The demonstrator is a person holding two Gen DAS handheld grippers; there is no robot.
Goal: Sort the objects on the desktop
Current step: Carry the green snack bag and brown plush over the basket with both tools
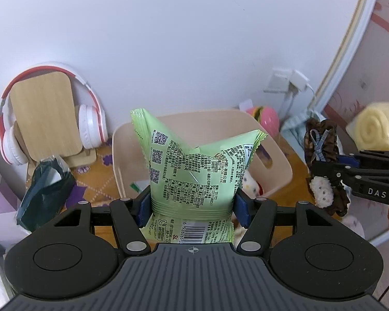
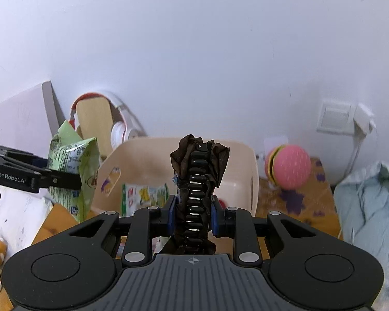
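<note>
Your left tool (image 1: 192, 204) grips a snack packet (image 1: 194, 165), your right tool (image 2: 193, 216) a hair clip (image 2: 198, 181); next, probably release both into the bin (image 1: 275, 155).

Left wrist view: mounted behind the left gripper (image 1: 192, 207), facing forward and slightly down toward the white wall (image 1: 181, 39), close above the beige bin (image 1: 277, 160), with the right gripper (image 1: 321, 168) entering at its right edge. Right wrist view: mounted behind the right gripper (image 2: 193, 215), same heading, near the beige bin (image 2: 246, 160), with the left gripper (image 2: 64, 178) at its left edge. Shared field: bin, wall, headphones (image 1: 90, 127) (image 2: 118, 132), burger-shaped toy (image 1: 265, 119) (image 2: 289, 165), wall socket (image 1: 278, 80) (image 2: 333, 116).
</note>
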